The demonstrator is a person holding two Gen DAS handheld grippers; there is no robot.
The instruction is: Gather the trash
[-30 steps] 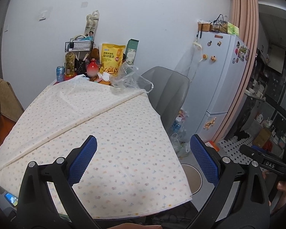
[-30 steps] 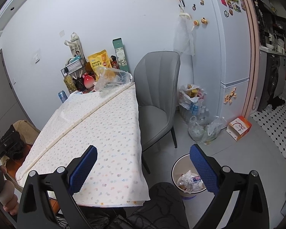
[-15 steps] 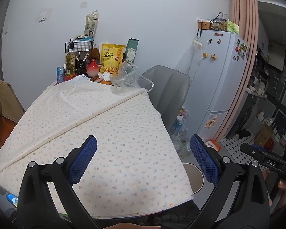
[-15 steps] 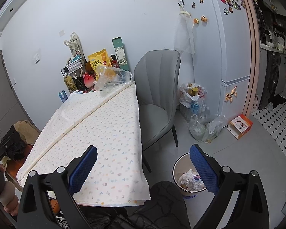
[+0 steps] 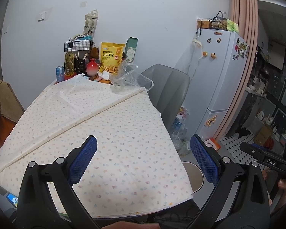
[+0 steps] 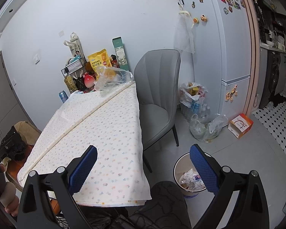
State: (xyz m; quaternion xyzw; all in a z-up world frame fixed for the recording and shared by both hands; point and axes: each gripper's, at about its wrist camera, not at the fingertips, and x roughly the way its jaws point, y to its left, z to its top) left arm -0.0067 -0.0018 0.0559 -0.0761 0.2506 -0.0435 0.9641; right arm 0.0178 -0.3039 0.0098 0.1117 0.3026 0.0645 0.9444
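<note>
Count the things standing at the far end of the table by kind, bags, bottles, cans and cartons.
Bags: 2, yellow snack bag, clear plastic bag
Bottles: 2, oil bottle, red bottle
Cans: 1, blue can
Cartons: 2, white carton, green carton
Total: 7

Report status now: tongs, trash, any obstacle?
Left tongs open, empty. Right tongs open, empty. Clear plastic bag at table's far end; bin beside table. Nothing blocking.
</note>
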